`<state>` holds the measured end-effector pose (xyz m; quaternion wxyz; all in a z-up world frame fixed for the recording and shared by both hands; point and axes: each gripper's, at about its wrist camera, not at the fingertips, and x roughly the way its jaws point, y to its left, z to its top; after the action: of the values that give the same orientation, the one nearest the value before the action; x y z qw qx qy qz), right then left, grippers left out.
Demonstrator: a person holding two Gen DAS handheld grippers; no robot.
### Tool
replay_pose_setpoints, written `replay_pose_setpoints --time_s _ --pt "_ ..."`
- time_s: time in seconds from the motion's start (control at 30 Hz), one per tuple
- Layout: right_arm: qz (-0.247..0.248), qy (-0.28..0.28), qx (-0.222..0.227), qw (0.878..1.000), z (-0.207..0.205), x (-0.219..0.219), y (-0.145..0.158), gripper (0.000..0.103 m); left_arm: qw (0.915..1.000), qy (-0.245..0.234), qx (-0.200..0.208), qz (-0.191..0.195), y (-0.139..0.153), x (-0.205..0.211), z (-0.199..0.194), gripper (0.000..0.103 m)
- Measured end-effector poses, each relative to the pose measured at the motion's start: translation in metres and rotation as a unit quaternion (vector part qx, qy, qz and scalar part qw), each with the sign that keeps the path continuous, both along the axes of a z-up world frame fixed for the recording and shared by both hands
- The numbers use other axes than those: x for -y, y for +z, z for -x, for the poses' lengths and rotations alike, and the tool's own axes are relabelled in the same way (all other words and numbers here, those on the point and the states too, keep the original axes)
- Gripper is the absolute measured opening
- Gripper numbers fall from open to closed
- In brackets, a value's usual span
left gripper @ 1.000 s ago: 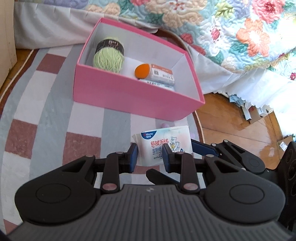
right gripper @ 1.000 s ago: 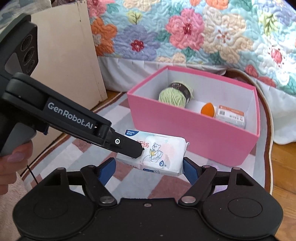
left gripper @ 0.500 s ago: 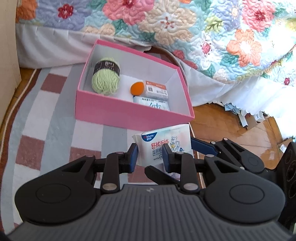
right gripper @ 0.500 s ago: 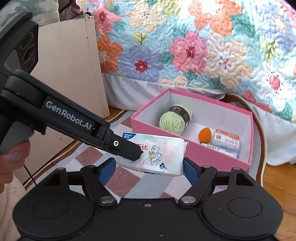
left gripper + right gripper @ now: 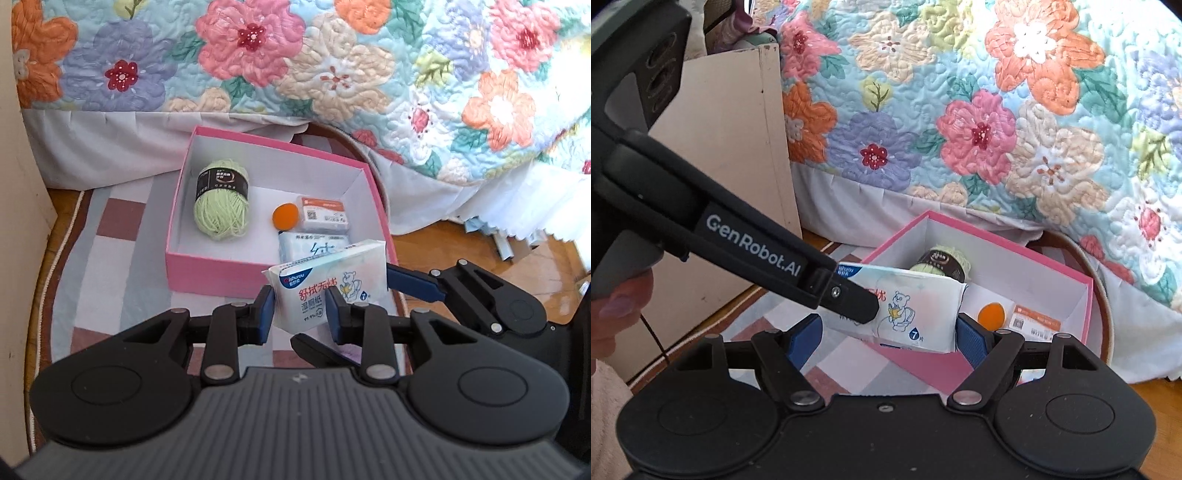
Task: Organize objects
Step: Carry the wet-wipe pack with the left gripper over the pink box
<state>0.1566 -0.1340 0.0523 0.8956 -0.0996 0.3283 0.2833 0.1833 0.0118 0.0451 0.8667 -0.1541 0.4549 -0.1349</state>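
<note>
Above the rug, wet wipes pack (image 5: 327, 284) clamped in left gripper (image 5: 300, 314), at 6 o'clock of pink box (image 5: 218, 271). Right gripper (image 5: 888, 338) spread wide, flanking the pack, gripping nothing. Yarn (image 5: 221, 201), orange sponge (image 5: 285, 217), tissue packs already boxed; wipes left to drop in.

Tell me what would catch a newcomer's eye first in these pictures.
The pack of wet wipes stands out first, held in the air just in front of the pink box, pinched by the left gripper while the right gripper sits open around it. Next comes the box itself on the checked rug, with a ball of green yarn inside. Behind it hangs the bright flowered quilt.
</note>
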Motion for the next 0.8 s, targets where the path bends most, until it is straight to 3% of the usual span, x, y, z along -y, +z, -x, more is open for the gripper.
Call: replay_pose_setpoints --time_s 0.17,0.47,0.57,0.63,0.8 --pt "-0.017 0.012 -0.005 1.000 -0.015 0.003 0.011 0.082 0.9999 0.002 0.002 0.012 0.007 -0.006 -0.011 0.029" --pt "0.000 0.005 -0.015 1.000 -0.044 0.003 0.007 0.079 0.9998 0.004 -0.012 0.018 0.001 0.001 -0.044 0.029" --pt "-0.004 -0.003 -0.030 1.000 -0.059 0.009 0.000 0.074 0.9998 0.007 -0.013 0.015 -0.003 0.005 -0.056 0.029" --pt "-0.002 -0.003 -0.044 0.999 -0.068 0.012 -0.007 0.062 0.9998 0.012 -0.012 0.012 -0.008 0.005 -0.065 0.030" --pt "-0.020 -0.016 -0.097 0.995 -0.096 0.024 -0.033 0.045 0.9994 0.026 -0.016 0.017 -0.036 0.005 -0.080 0.030"
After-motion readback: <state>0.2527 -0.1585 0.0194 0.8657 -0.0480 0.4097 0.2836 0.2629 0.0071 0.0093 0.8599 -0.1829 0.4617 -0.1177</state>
